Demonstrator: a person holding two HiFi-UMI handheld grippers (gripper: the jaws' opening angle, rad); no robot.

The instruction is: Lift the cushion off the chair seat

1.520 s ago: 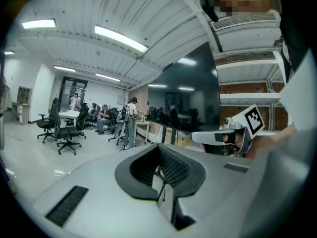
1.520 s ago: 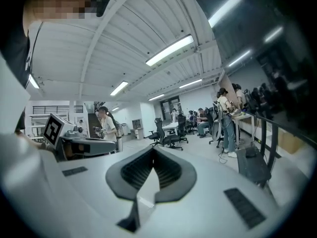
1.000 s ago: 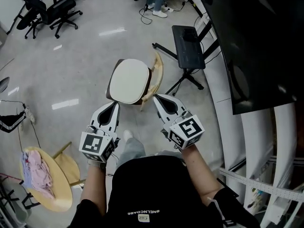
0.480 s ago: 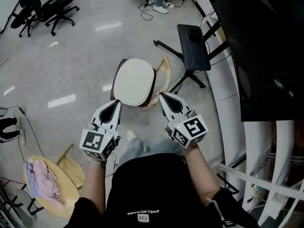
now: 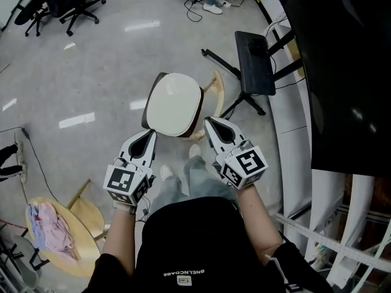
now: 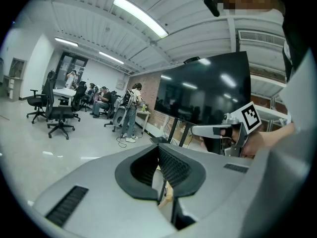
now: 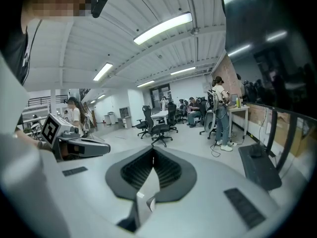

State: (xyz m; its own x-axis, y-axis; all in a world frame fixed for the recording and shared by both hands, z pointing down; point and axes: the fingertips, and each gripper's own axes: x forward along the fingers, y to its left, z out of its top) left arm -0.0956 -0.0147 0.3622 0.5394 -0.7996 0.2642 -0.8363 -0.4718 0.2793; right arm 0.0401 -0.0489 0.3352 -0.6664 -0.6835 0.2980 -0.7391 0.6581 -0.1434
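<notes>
Close under the head camera, left gripper (image 5: 149,133): closed tip to tip, nothing between; held in the person's left hand, marker cube toward the body, aimed forward and slightly down.
Right gripper (image 5: 211,122): likewise pressed together and empty; level with the left one, aimed the same way.
Shoes (image 5: 165,173): pale, on the grey polished floor (image 5: 91,72), between and below the two grippers.
Side chair (image 5: 85,218): light wood, round seat, off to the person's left; pink cloth (image 5: 49,227) heaped on it.
Cushion (image 5: 174,104): cream-white, smooth and flat, a rounded square with soft corners; lying on the seat and covering nearly all of it; just beyond both gripper tips in the head view, the left tip by its near left edge, the right tip by its near right corner; no contact seen.
Chair (image 5: 219,89): dark brown seat rim showing along the cushion's left and near edges, curved light-wood backrest at its right side; standing on the floor straight ahead of the person.
Black stand (image 5: 253,63): flat dark panel on splayed legs, beyond the chair to the right, beside a large dark screen (image 5: 342,60).
Far end of the room: black office chairs (image 5: 55,2) at upper left; someone's legs and white shoes (image 5: 211,6) at the top edge.
</notes>
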